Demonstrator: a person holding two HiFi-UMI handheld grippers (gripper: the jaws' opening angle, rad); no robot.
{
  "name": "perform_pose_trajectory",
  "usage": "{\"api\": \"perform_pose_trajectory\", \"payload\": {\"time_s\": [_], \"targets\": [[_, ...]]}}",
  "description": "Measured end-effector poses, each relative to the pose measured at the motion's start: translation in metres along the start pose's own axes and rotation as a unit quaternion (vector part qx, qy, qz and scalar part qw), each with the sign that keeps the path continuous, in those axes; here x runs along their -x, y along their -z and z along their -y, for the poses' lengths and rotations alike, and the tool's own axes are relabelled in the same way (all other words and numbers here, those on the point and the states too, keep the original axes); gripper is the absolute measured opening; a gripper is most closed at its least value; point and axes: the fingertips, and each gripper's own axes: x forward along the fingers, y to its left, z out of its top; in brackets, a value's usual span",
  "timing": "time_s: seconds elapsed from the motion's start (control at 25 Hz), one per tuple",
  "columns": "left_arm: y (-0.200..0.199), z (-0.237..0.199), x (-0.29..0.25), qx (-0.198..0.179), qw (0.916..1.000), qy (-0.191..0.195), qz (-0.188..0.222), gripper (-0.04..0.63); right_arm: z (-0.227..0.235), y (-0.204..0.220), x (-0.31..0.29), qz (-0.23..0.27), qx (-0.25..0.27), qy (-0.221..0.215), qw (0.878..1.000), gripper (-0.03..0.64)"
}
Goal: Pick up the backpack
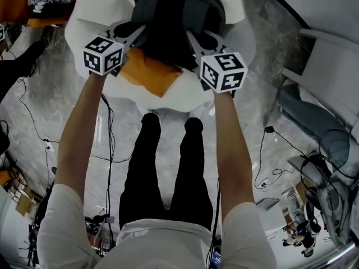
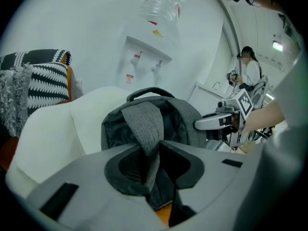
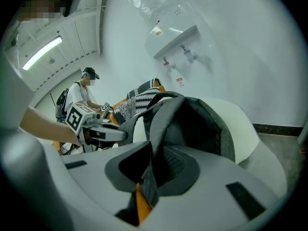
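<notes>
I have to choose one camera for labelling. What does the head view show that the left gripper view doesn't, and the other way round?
Only the head view shows the person's legs, the floor with its cables, and the left gripper from outside, with its marker cube.

Only the left gripper view shows the water dispenser behind the seat, and the left jaws closed on a grey strap of the backpack.

Both show the backpack on the white seat, with the right gripper at its other side.
</notes>
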Motion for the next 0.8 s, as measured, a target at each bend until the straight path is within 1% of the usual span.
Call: {"api": "perform_pose_trajectory", "payload": {"time_s": [0.16, 0.28, 0.6, 0.8], "targets": [[-0.010, 0.009, 0.014, 0.007, 0.9999, 0.005, 0.014, 0.075, -0.014, -0.007, 0.010, 0.006, 0.010, -0.009, 1.000, 0.049], [-0.017, 0.013, 0.027, 0.015, 0.9996, 0.009, 0.022, 0.075, -0.027, -0.011, 0.018, 0.011, 0.002, -0.020, 1.000, 0.049], [-0.027, 0.043, 0.056, 0.027, 0.9993, 0.013, 0.021, 0.072, -0.054, -0.021, 0.052, 0.006, -0.004, -0.036, 0.999, 0.049], [-0.032, 0.069, 0.070, 0.046, 0.9984, 0.017, 0.028, 0.071, -0.066, -0.027, 0.075, 0.014, -0.027, -0.046, 0.998, 0.046]]}}
